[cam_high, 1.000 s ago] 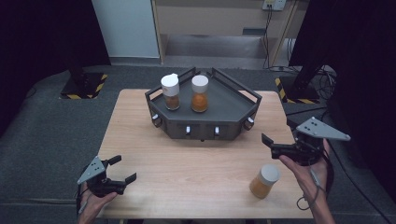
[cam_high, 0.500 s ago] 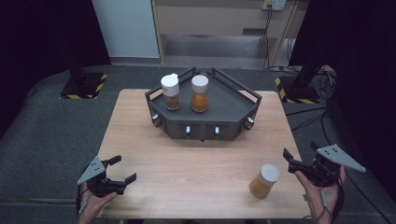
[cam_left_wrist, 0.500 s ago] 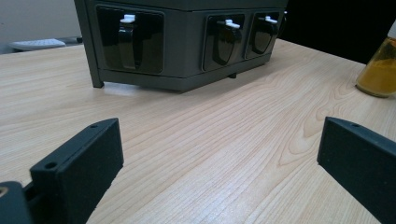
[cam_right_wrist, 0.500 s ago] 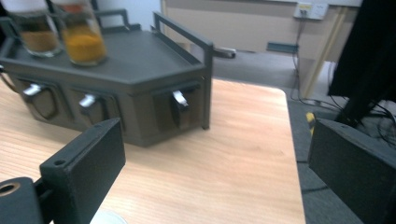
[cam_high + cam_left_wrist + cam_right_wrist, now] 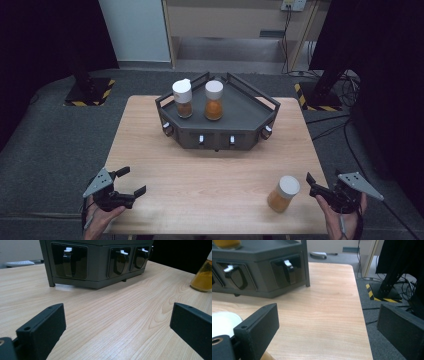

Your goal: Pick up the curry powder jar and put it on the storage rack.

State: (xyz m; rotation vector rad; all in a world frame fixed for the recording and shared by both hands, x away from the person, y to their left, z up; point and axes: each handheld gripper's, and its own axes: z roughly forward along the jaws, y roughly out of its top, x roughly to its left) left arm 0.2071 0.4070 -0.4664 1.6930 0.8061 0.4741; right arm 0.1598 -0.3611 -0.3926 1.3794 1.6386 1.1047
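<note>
A dark grey angular rack [image 5: 250, 116] stands at the back middle of the wooden table [image 5: 210, 170], with two white-lidded jars on it: a brown-filled one [image 5: 182, 98] and an orange-filled one [image 5: 214, 100]. A third orange jar [image 5: 283, 194] stands alone on the table at the front right. My right gripper [image 5: 314, 185] is open just right of that jar, not touching it; the jar's white lid [image 5: 223, 322] shows beside its left jaw. My left gripper [image 5: 131, 181] is open at the front left corner, empty, facing the rack [image 5: 97, 262] and the distant jar [image 5: 203, 275].
The rack's front [image 5: 262, 267] carries several black latches with white tabs. The table's right edge drops to grey floor with a black stand base marked with yellow-black tape [image 5: 384, 293] and cables. Dark curtains hang on both sides.
My right gripper has pulled back from beside the rack's right corner to the table's front right, ending right of the lone jar. The left gripper has stayed still.
</note>
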